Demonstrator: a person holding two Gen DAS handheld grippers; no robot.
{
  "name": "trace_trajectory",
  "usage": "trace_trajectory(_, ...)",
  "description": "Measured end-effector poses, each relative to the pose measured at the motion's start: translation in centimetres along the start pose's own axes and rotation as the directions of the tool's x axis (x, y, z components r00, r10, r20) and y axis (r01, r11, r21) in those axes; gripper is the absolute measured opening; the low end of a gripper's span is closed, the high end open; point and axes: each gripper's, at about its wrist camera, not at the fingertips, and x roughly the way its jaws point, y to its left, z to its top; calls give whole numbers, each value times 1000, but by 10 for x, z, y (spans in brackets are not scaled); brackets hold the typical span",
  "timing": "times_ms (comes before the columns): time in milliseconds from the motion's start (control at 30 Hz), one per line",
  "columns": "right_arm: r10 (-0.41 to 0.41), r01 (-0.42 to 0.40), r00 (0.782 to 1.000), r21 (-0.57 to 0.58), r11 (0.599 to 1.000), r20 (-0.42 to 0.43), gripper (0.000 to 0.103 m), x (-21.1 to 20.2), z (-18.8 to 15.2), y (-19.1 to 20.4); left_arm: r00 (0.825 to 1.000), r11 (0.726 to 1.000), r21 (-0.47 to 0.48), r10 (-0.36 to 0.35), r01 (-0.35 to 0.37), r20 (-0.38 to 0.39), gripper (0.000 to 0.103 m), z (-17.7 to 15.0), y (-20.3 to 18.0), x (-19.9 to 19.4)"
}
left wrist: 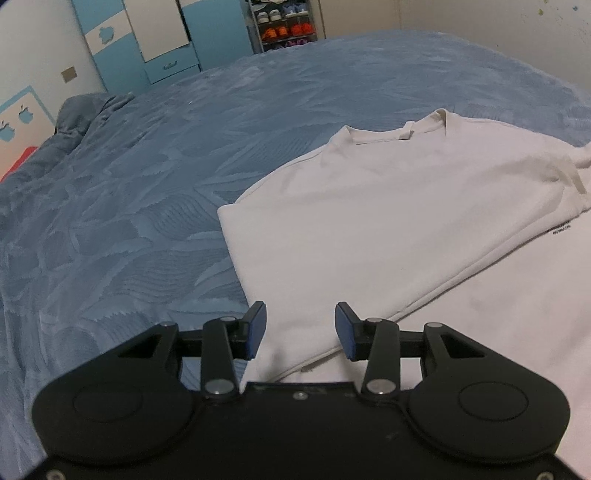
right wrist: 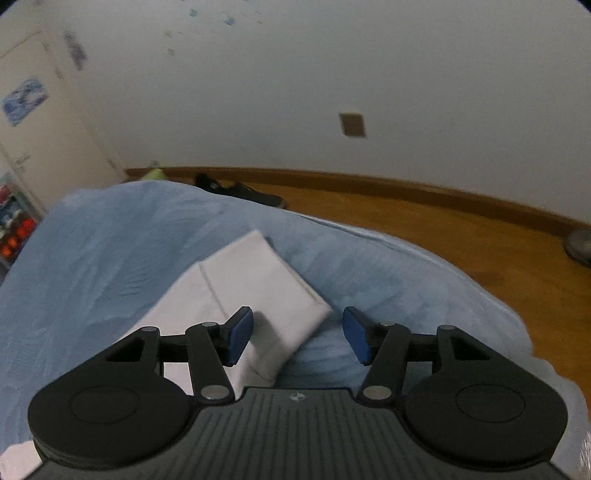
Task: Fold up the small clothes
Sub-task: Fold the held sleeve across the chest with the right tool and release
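Note:
A white T-shirt [left wrist: 388,206] lies flat on the blue bedspread [left wrist: 140,192], collar at the far end, its left side folded over onto the body. My left gripper [left wrist: 300,330] hovers open above the shirt's near left edge, nothing between its blue pads. In the right wrist view a white sleeve [right wrist: 258,291] of the shirt sticks out over the blue bedspread [right wrist: 110,251]. My right gripper [right wrist: 297,339] stands open just above the sleeve's end, left finger over the cloth, right finger over the bedspread, holding nothing.
A rumpled blue blanket [left wrist: 85,114] lies at the bed's far left. Blue-and-white wardrobes [left wrist: 159,40] and a shoe rack [left wrist: 284,22] stand behind the bed. Right of the bed is wooden floor [right wrist: 461,240] with dark shoes [right wrist: 240,192] by the white wall.

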Motion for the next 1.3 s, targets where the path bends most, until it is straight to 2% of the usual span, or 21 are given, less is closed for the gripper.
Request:
trace_trajectory(33,13,-13,1000,-19,1000,10,65,1,-2,6,1000,1000,-1,0,0,-1,43,0,-1,0)
trace_trajectory(67,18,-17,1000,-33,999,23,57,2,-5,10,1000,1000,1,2,-2,-1,43,0,-2,-1)
trace_trajectory(100,8,-7,999,-39,999,33,25,4,-7,15,1000,1000,6,4,-4,-4,43,-1,-3,-1)
trace_trajectory(133,4,-2,999,-49,999,38,9,6,-4,17,1000,1000,14,4,-4,-7,43,-1,-3,-1)
trace_trajectory(267,50,-43,993,-66,997,106,8,-7,-8,34,1000,999,30,24,-24,-13,43,-3,1,-2)
trace_trajectory(367,156,-144,982,-112,983,107,7,-22,-15,57,999,999,8,37,-37,-9,43,-3,11,-4)
trace_trajectory(433,238,-219,967,-172,960,93,7,-35,-27,85,999,999,-9,45,-45,-1,43,-2,17,-6)
trace_trajectory(567,400,-378,917,-323,868,1,7,-60,-73,163,999,998,-42,47,-46,8,43,1,29,-4)
trace_trajectory(667,466,-454,881,-425,783,-82,7,-81,-124,226,998,998,-27,52,-52,23,43,1,34,-2)
trace_trajectory(767,521,-540,834,-466,701,-182,7,-97,-174,278,999,999,-33,36,-35,21,43,-4,40,3)
trace_trajectory(900,547,-601,791,-512,614,-273,7,-120,-234,337,999,999,-40,28,-26,45,43,-9,47,5)
trace_trajectory(967,570,-639,759,-527,561,-314,6,-139,-260,360,998,999,-50,15,-12,55,43,-11,52,6)
trace_trajectory(1067,572,-650,745,-564,509,-342,6,-156,-282,389,998,998,-55,-10,14,66,43,-13,60,8)
trace_trajectory(1100,574,-663,734,-567,489,-363,6,-162,-291,397,998,998,-56,-12,16,68,43,-14,62,9)
trace_trajectory(1233,576,-684,711,-586,435,-404,6,-184,-318,424,997,997,-76,-26,32,76,43,-17,73,12)
trace_trajectory(1300,581,-700,694,-586,407,-426,6,-195,-334,427,996,995,-91,-31,39,83,43,-19,78,11)
